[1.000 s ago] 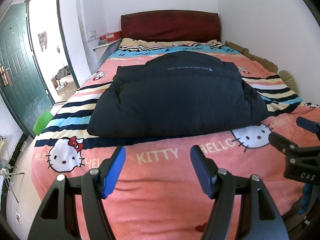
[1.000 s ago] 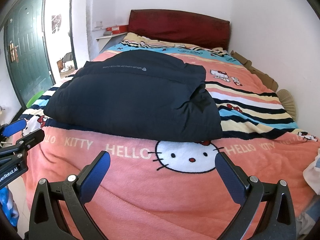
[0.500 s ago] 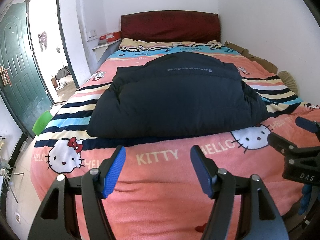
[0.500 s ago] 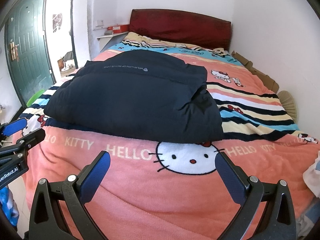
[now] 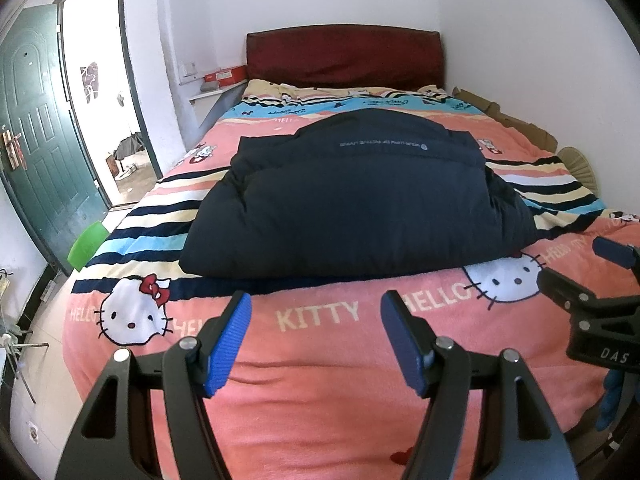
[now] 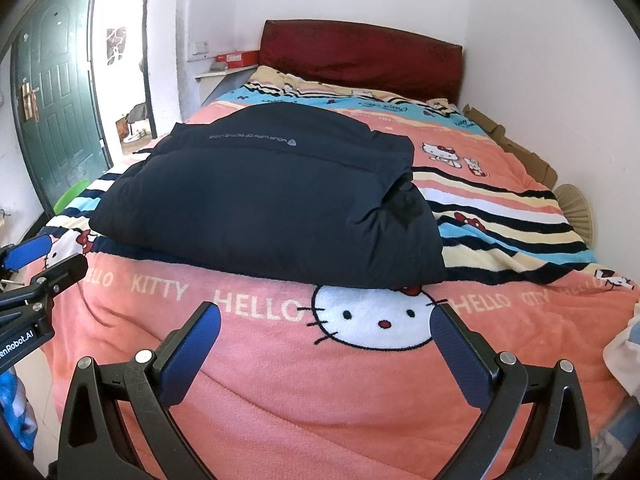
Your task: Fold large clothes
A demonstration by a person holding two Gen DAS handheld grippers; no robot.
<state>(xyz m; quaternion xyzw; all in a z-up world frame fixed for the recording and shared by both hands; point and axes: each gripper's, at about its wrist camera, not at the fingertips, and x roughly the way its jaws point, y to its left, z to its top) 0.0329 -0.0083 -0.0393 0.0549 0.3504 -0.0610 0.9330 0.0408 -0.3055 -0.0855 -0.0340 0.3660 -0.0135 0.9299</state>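
Jacket [image 5: 360, 200] folded on blanket [image 5: 320, 380] — both tongs empty, apart.

Folded jacket [image 5: 352, 204] lies on the blanket [image 5: 320, 380] at frame centre, across the bed's middle. Headboard [image 5: 344, 54] behind it, top centre, against the back wall. Shelf [image 5: 212, 92] left of the headboard, a box [image 5: 224, 75] on it. Open door [image 5: 36, 152] at far left. Cardboard [image 5: 516, 124] along the bed's right edge, by the wall. Left gripper [image 5: 316, 340] at bottom centre, over the blanket's near part, before the jacket. Right gripper [image 6: 326, 350] likewise in its own view, apart from the jacket
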